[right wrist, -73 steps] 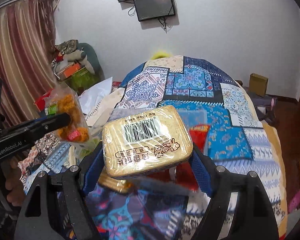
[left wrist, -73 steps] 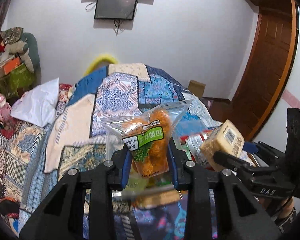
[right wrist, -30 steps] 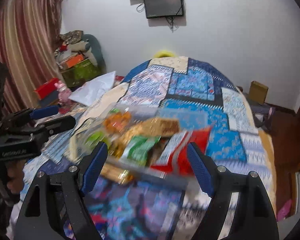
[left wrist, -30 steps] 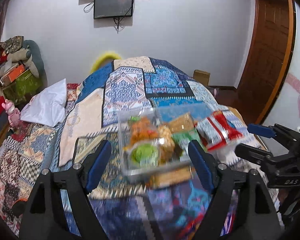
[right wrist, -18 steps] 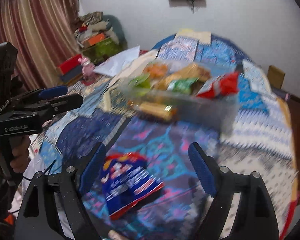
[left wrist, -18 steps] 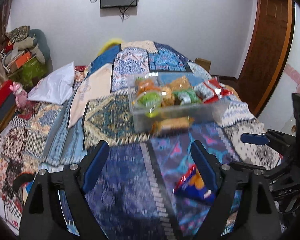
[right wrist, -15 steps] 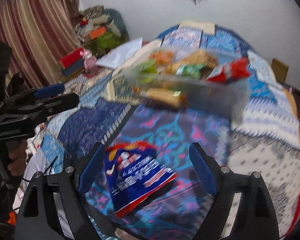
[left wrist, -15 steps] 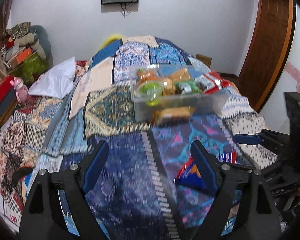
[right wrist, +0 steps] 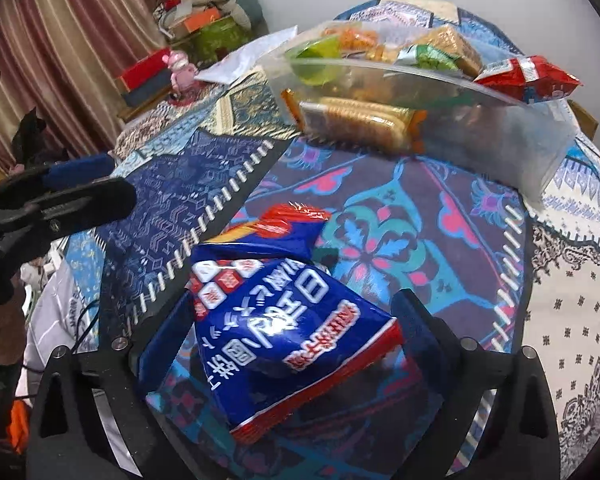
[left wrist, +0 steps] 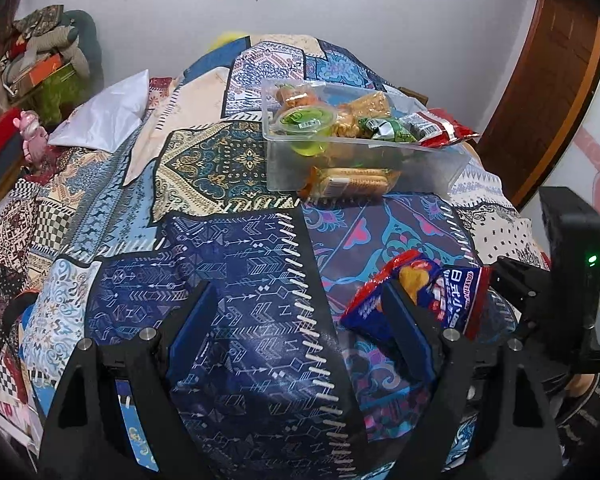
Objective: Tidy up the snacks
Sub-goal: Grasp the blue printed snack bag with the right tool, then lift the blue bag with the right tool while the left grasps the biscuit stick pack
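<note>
**Blue snack bag between my right tongs, bin at frame top**

My right tongs are spread wide around the blue snack bag; it lies between the pads on the patchwork quilt, and I cannot tell whether either pad touches it. The bag is glossy crinkled foil with red ends; its near corner is cut off behind the tong frame. My left tongs are released, holding nothing, over dark blue quilt patches. The clear plastic bin sits in the upper middle of the left view, heaped with wrapped snacks; a cracker sleeve lies against its front wall.
</note>
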The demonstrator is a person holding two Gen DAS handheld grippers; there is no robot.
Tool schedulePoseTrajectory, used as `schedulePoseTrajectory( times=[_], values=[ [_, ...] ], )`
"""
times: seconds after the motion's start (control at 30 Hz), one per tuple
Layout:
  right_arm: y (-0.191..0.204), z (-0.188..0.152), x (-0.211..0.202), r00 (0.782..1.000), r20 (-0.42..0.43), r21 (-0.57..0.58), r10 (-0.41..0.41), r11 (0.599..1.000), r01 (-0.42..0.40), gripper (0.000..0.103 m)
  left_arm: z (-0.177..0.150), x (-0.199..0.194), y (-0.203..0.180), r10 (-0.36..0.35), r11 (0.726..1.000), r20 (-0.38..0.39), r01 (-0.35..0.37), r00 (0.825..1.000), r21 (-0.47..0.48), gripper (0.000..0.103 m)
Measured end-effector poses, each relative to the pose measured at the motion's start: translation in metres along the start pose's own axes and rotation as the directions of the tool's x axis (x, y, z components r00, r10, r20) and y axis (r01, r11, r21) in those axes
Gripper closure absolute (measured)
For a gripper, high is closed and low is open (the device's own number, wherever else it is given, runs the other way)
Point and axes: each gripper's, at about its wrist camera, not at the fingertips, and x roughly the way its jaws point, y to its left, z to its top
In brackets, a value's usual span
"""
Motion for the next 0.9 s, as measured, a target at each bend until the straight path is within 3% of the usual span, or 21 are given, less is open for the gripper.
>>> schedulePoseTrajectory(
  times=[0.03, 0.07, 0.17, 0.63, 0.73, 0.9],
  values=[
    [-0.001, 0.0, -0.002, 1.0, 0.011, 0.004, 0.008, 1.0, -0.008, 0.018, 0.001, 0.002, -0.001, 0.003, 1.0, -0.001, -0.003, 1.0, 0.002, 0.019],
    [-0.002, 0.002, -0.004, 0.999, 0.022, 0.013, 0.027, 1.0, -0.027, 0.036, 0.003, 0.004, -0.003, 0.006, 1.0, -0.001, -0.006, 1.0, 0.007, 0.019],
    [-0.014, 0.005, -0.011, 0.997, 0.056, 0.057, 0.05, 0.997, -0.053, 0.048, 0.01, 0.014, -0.007, 0.0, 1.0, -0.008, 0.0, 1.0, 0.007, 0.019],
    [-0.075, -0.004, -0.068, 0.977, 0.198, 0.207, -0.077, 0.978, 0.035, 0.05, 0.062, 0.092, -0.044, -0.024, 1.0, -0.048, 0.024, 0.999, 0.008, 0.019],
    [-0.087, -0.009, -0.076, 0.973, 0.213, 0.241, -0.089, 0.97, 0.036, 0.05, 0.071, 0.107, -0.049, -0.032, 0.999, -0.06, 0.032, 0.998, -0.012, 0.009],
    [-0.099, -0.011, -0.077, 0.972, 0.217, 0.278, -0.09, 0.96, 0.027, 0.05, 0.078, 0.128, -0.052, -0.023, 0.999, -0.081, 0.019, 0.996, -0.048, 0.006]
  ],
)
